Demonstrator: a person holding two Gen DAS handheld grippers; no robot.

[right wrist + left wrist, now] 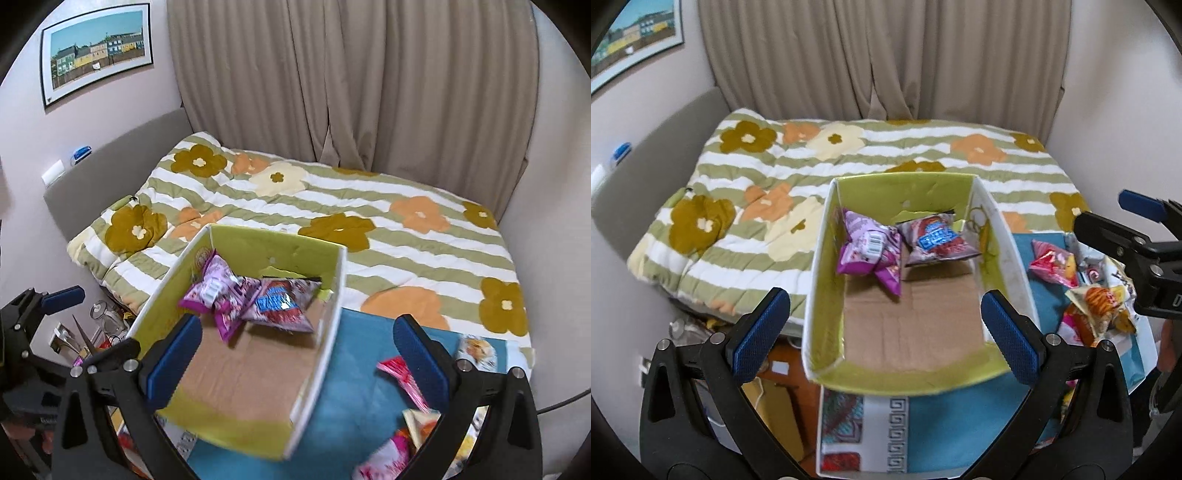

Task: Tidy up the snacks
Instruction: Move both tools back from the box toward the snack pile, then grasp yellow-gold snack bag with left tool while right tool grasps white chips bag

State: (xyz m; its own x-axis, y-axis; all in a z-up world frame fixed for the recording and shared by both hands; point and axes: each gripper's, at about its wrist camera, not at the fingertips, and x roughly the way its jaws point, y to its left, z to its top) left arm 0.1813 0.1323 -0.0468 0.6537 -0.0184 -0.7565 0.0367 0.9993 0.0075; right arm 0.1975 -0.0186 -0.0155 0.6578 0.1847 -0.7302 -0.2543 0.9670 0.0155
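Blue-padded fingers of both grippers (884, 336) (297, 360) apart, empty (orange packet (1102, 301) clear only leftward).

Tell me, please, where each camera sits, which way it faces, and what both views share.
Left wrist: on the left hand-held gripper, open, looking down into the box; right hand-held gripper at right edge.
Right wrist: on the right hand-held gripper, open, facing the box from its right; loose snacks below.
Shared: box, purple packet, bed.

A home bedroom: a bed with a flowered quilt (332, 206) and padded headboard (122, 158), beige curtains (351, 81), a framed picture (96, 51) on the wall.
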